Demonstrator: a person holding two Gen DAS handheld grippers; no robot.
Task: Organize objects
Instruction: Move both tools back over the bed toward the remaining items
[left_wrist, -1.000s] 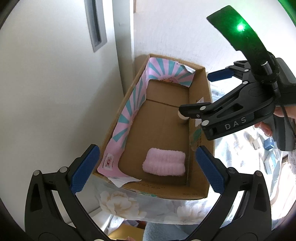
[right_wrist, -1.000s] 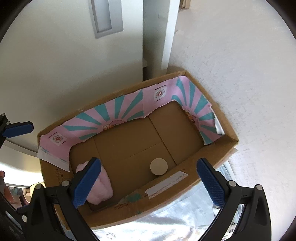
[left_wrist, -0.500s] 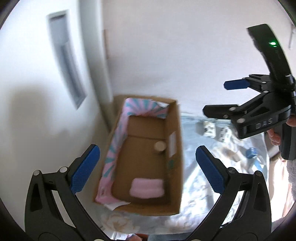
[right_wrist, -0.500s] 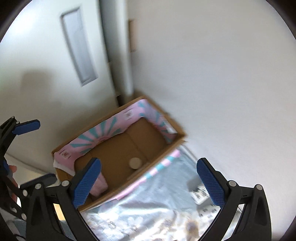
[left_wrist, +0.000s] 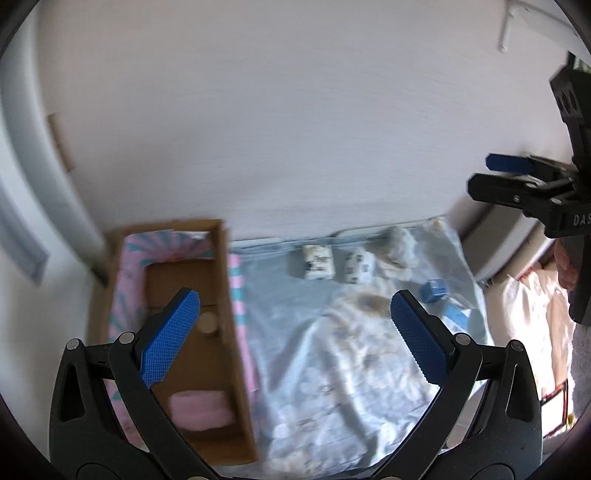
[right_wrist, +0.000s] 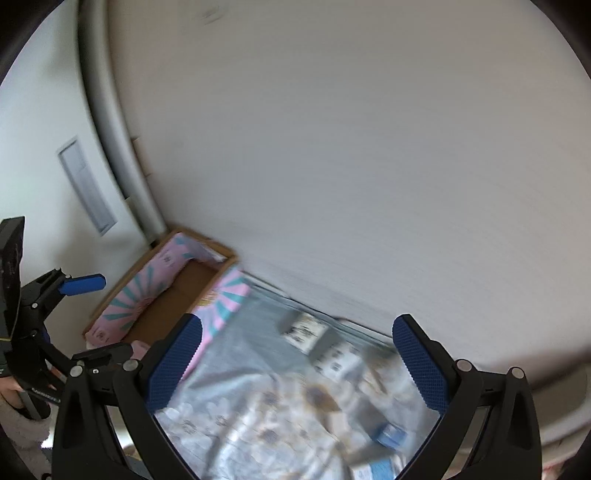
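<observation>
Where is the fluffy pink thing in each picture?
Left wrist view: the fluffy pink thing lies at the lower left, on the floor of the cardboard box, at its near end.
Right wrist view: only a small pink bit shows at the left, mostly hidden behind the gripper's finger.
Shared landmark: the box with the pink and teal striped lining.

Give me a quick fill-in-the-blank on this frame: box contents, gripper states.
1. The rolled towel inside the cardboard box is ____ in colour.
2. The left gripper is ____ and holds nothing.
3. The small blue box lies ____ the cardboard box, on the floral sheet.

Missing: pink; open; outside
</observation>
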